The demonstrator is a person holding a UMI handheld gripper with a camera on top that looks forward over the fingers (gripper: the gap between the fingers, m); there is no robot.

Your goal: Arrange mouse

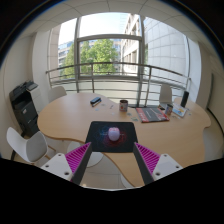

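Two pink-padded fingers (82, 155) of the hand-held gripper (113, 157) reach forward over the near edge of the bench (60, 118), spread apart with nothing clasped between them. Just ahead of them, centred on the gap, a dark mouse mat (112, 135) lies flat on the wooden top, and a pale mouse (114, 133) sits in the middle of it, clear of both fingers. Further back on the bench a mug (123, 105) stands near the middle, with a small dark object (95, 100) to its left that I cannot make out. Off to the right lies a colourful book (152, 114). White chairs (30, 146) ring the bench, one close on the left. Beyond it all, a tall window (105, 55) with a railing looks onto trees and buildings.
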